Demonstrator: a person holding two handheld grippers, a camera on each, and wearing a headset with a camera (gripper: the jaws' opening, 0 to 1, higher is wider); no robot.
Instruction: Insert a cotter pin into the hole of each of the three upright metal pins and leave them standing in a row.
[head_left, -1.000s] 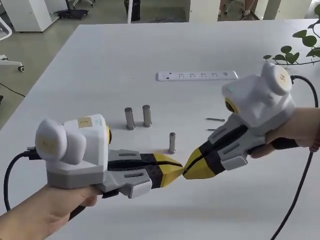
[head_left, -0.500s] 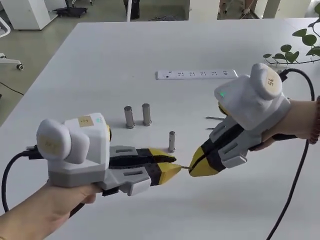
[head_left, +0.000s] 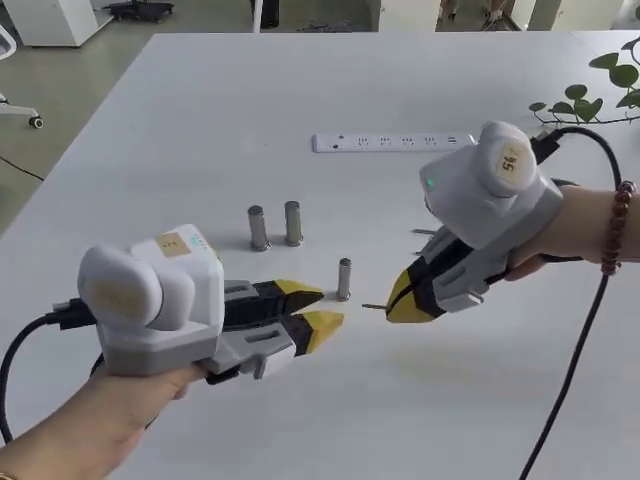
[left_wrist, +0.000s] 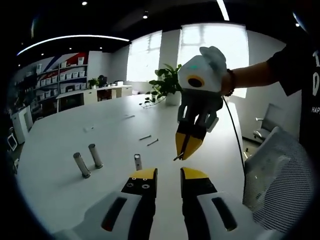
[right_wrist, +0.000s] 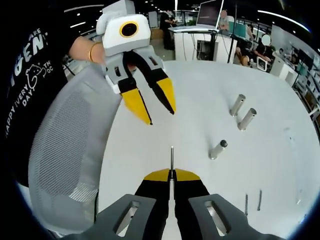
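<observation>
Holes in the three metal pins (head_left: 344, 279) are way too small to make out. Back end of the cotter pin (right_wrist: 171, 159) is buried between the jaws of the right gripper (head_left: 398, 303), which also hides most of the spare pins (head_left: 423, 232).

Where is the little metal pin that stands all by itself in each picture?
Head view: lone pin stands mid-table, right of the pair of pins and nearer.
Left gripper view: lone pin just above the jaws, right of the pair.
Right gripper view: lone pin right of centre, below the pair.
Shared landmark: that pair.
</observation>
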